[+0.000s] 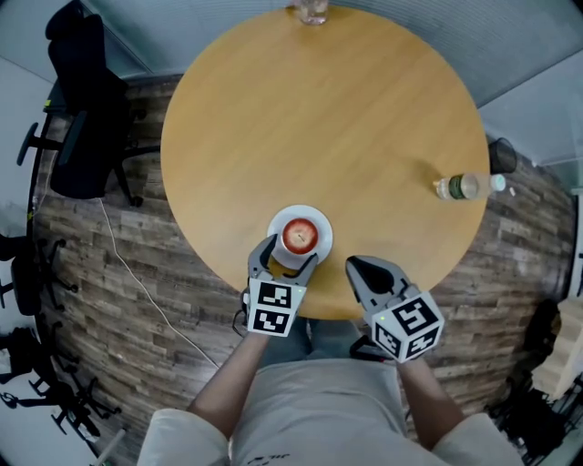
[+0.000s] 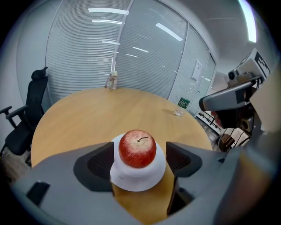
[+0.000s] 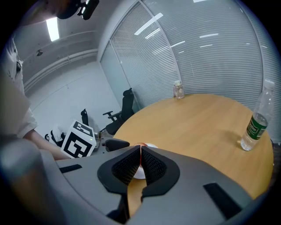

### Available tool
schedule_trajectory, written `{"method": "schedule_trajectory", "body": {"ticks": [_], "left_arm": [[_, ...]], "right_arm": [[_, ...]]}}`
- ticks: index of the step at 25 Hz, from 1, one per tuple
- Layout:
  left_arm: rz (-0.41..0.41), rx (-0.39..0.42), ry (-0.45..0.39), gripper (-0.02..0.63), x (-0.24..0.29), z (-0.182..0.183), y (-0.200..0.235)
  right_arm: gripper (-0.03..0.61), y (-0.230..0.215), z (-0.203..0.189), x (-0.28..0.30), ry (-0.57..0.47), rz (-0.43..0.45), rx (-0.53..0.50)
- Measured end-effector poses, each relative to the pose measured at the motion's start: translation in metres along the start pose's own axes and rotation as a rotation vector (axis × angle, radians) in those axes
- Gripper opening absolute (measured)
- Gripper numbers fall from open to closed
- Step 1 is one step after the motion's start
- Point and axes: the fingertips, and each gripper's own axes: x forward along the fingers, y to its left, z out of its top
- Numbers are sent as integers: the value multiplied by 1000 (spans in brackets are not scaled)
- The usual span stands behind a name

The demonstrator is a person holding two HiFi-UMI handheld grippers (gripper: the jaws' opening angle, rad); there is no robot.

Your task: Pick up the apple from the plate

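Apple, red, stem up, centred on small white plate at near edge of round wooden desk, right in front of person. Left claw spread wide and tilted down, one pad either side of plate and apple, apple between pads but not gripped (gap plain on right side, left side closer, no contact evident). Same in left gripper view: apple resting on plate, framed by left claw. Right claw pressed together, nothing between pads, over desk edge just right of plate and apart from it. Right gripper view: right claw closed pad to pad, sliver of plate behind tips. Clear plastic bottle with green label upright near right edge of desk, well apart from plate. Small glass jar at far edge. Black office chair on floor at left of desk.
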Motion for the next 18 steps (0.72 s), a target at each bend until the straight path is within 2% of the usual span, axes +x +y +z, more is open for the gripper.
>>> {"method": "schedule_trajectory", "body": {"ticks": [6,18], "left_arm": [[7,-1,31,396,19,-8,3],[4,-9,65,397,38,-13,4]], "right_arm": [[31,-7,-3,3,9,-4,18],[31,-15,-8,10,29,-2,37]]}}
